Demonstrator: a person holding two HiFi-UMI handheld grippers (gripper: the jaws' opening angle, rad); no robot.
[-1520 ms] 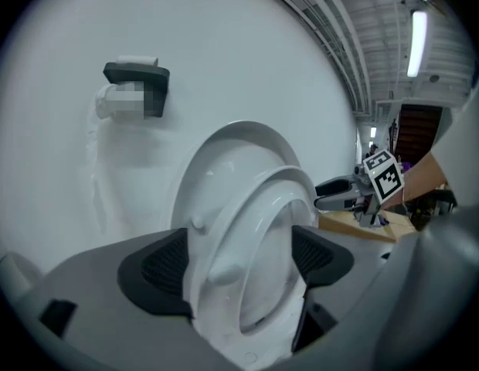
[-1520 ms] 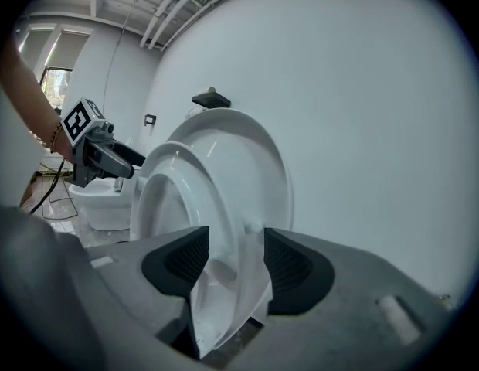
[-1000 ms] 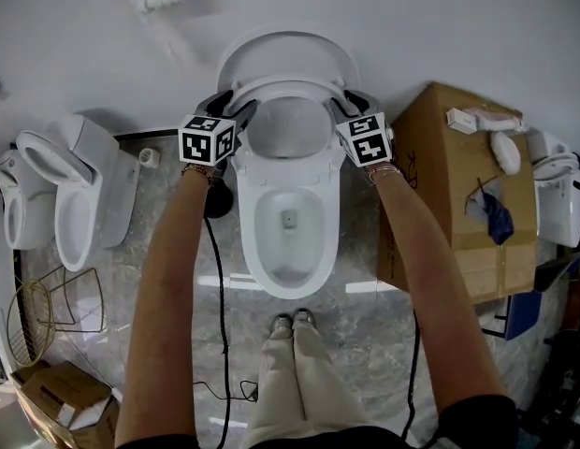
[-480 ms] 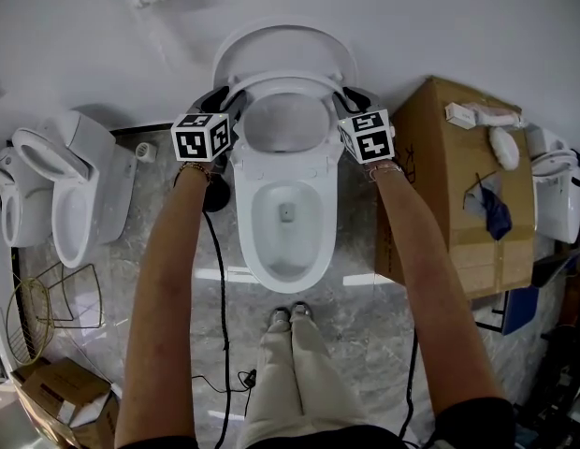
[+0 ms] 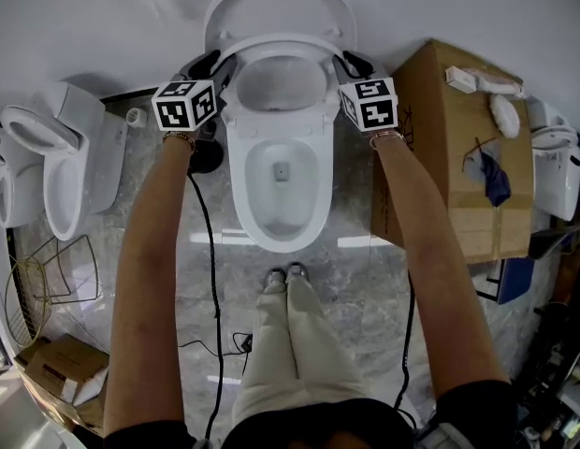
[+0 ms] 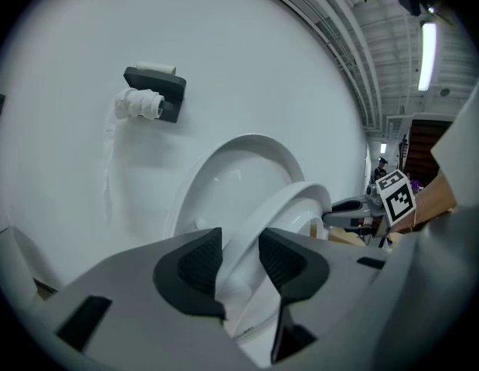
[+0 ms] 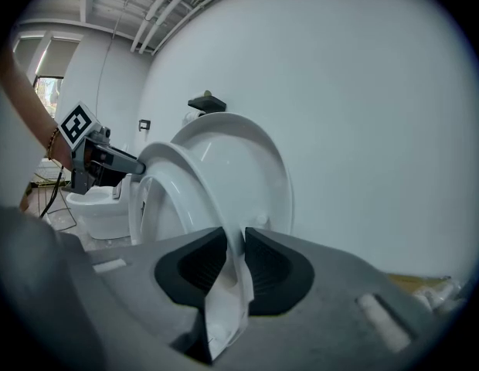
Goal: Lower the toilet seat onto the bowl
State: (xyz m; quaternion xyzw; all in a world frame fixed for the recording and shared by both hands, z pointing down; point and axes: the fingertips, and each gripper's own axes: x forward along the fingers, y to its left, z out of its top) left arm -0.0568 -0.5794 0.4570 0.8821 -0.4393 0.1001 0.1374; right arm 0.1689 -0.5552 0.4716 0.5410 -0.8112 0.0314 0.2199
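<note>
Seat (image 5: 281, 41) half-raised; left gripper (image 5: 215, 66) and right gripper (image 5: 344, 64) just closed, clamped on its sides. Next, you ease it evenly onto bowl (image 5: 282, 223).

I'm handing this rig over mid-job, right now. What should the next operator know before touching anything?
Left gripper: jaws have just been closing; the pads pinch the left edge of the toilet seat.
Right gripper: jaws have just been closing; the pads pinch the seat's right edge.
Seat: raised, tipped forward off the upright lid, well above the bowl.
Done: both grips taken.
Left: swing the seat down evenly onto the bowl rim, then release.
</note>
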